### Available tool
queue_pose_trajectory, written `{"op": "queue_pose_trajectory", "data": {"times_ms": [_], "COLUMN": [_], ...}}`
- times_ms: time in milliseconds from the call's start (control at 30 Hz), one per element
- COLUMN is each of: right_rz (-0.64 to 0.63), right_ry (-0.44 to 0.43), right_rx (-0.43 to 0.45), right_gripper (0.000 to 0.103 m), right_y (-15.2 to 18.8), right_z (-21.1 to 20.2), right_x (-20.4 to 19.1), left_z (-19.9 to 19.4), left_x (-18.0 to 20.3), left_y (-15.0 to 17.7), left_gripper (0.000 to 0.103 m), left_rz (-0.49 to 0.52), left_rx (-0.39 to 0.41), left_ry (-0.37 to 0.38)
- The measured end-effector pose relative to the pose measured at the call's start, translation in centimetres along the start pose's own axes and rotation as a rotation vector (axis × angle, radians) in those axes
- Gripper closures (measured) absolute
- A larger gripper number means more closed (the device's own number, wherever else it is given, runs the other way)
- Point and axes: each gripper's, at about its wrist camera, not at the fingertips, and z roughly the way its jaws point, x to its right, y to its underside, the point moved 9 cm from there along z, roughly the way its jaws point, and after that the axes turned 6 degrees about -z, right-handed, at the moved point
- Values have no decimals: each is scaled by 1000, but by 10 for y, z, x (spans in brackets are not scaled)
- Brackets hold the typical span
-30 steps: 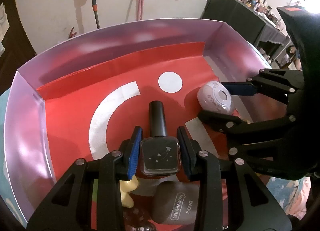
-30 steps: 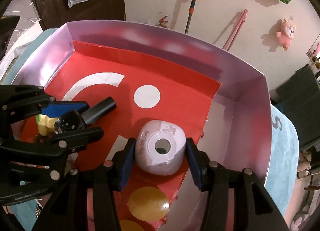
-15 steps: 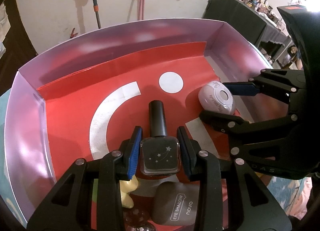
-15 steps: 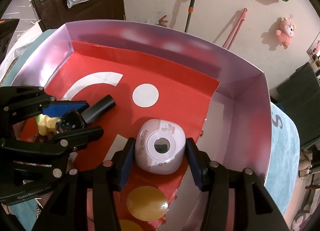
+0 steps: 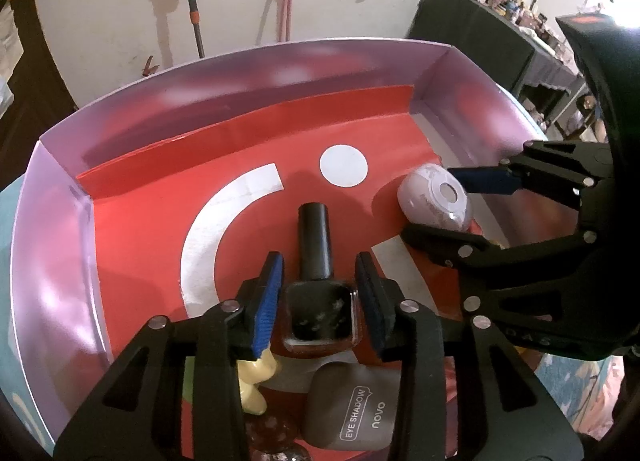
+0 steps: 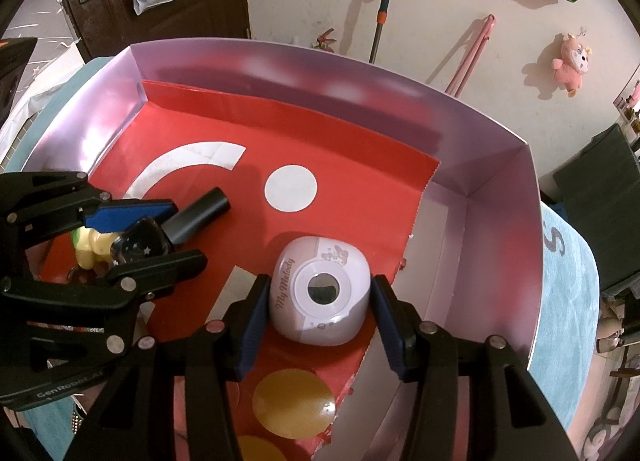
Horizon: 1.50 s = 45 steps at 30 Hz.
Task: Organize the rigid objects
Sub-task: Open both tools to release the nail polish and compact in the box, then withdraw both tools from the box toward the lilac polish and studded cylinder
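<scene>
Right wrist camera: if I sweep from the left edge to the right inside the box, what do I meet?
left gripper → black nail polish bottle → white circle on the red liner → white My Melody case between the right gripper fingers → box wall.

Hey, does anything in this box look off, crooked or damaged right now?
Yes: the red liner does not cover the box floor. Its right edge runs slanted and ragged, leaving a bare pale strip along the right wall. Also the nail polish bottle lies on its side between the left gripper fingers rather than standing.
</scene>
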Motion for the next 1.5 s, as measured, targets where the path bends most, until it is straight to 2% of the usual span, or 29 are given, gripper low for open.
{"op": "queue_pose_trajectory", "data": {"times_ms": [67, 167, 400, 500, 600, 667, 733, 900, 1167, 1300, 1367, 1500], "right_rz": [-1, 1, -1, 1, 1, 7, 13, 35, 80, 90, 94, 101], "right_ry": [-1, -1, 0, 1, 5, 15, 24, 46, 38, 60, 68, 87], "right_rx": [-2, -4, -5, 3, 15, 32, 49, 96, 229, 287, 316, 381], "right_gripper": [50, 50, 48, 46, 44, 36, 35, 33, 17, 12, 6, 2], "right_y": [1, 1, 4, 6, 9, 12, 16, 28, 53, 78, 89, 117], "right_z": [0, -1, -4, -10, -20, -31, -44, -85, -157, -186, -196, -217], "right_x": [0, 0, -2, -4, -5, -5, -6, -10, -26, -39, -44, -59], "left_z": [-3, -8, -19, -29, -42, -53, -67, -110, -178, -205, -216, -226], "left_x": [-3, -6, -3, -2, 0, 2, 5, 13, 23, 31, 32, 33], "left_y": [-1, -3, -3, -3, -1, 2, 6, 20, 59, 81, 90, 112], "left_gripper": [58, 53, 51, 47, 44, 42, 37, 29, 21, 16, 8, 7], "left_rz": [-10, -16, -9, -16, -27, -33, -36, -51, -92, -75, -74, -85], "left_rx": [11, 24, 42, 60, 83, 103, 125, 213, 382, 466, 509, 568], "left_ry": [1, 2, 7, 10, 17, 16, 13, -1, -15, -57, -80, -129]}}
